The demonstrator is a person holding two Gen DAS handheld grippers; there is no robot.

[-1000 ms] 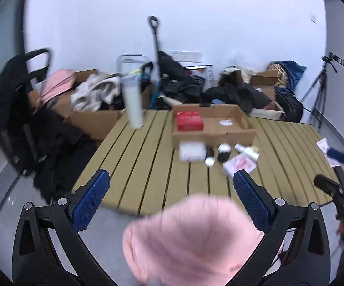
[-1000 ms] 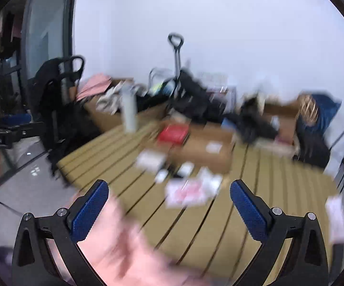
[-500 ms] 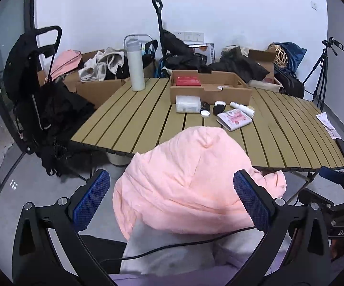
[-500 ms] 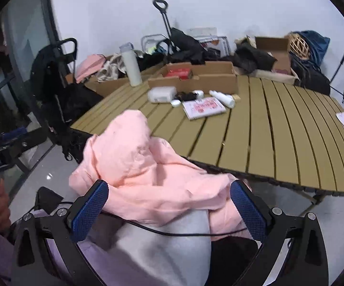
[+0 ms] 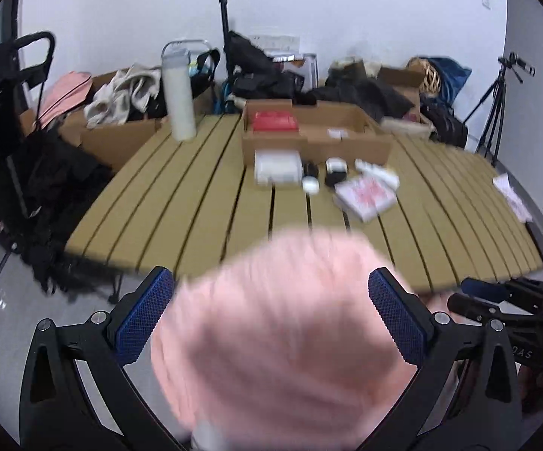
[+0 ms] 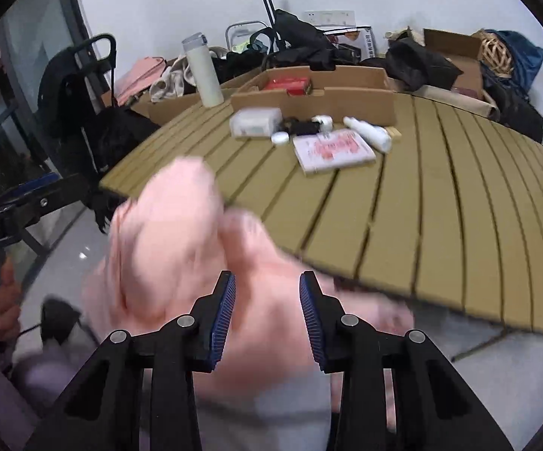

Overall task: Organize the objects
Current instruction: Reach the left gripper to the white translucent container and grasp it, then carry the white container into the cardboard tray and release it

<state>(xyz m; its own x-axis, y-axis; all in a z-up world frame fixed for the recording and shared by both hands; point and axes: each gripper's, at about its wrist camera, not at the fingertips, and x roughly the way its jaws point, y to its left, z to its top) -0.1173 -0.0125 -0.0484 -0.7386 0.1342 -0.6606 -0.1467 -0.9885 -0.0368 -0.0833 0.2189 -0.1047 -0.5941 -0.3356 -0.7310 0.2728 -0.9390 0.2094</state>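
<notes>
Left wrist view: my left gripper [image 5: 271,312] is spread wide, fingers empty, same width as half a second ago, but the camera has swung lower and closer to the slatted tan wooden table [image 5: 181,195]; the soft pink hooded garment [image 5: 282,349] now fills the gap between the pads as a motion-blurred mass, touching neither pad as far as I can tell. Loose items sit untouched near the open brown cardboard box [image 5: 316,139]: a white rectangular plastic case [image 5: 277,167], a small round white jar [image 5: 310,184], a flat white-and-red printed packet [image 5: 365,193], and a tall white insulated bottle [image 5: 179,94] off at the far left. A red flat box [image 5: 274,121] lies already inside the cardboard box. Right wrist view: my right gripper [image 6: 267,315] has narrowed a lot since half a second ago, pads now close together with pink fabric bunched between them; blur hides whether they actually pinch it, so I cannot tell. The view has also moved nearer the table edge. My read: nothing sorted by me yet, both grippers are well apart from the packet and the case, and the garment is in the way, so I need to clear it before I reach forward.
</notes>
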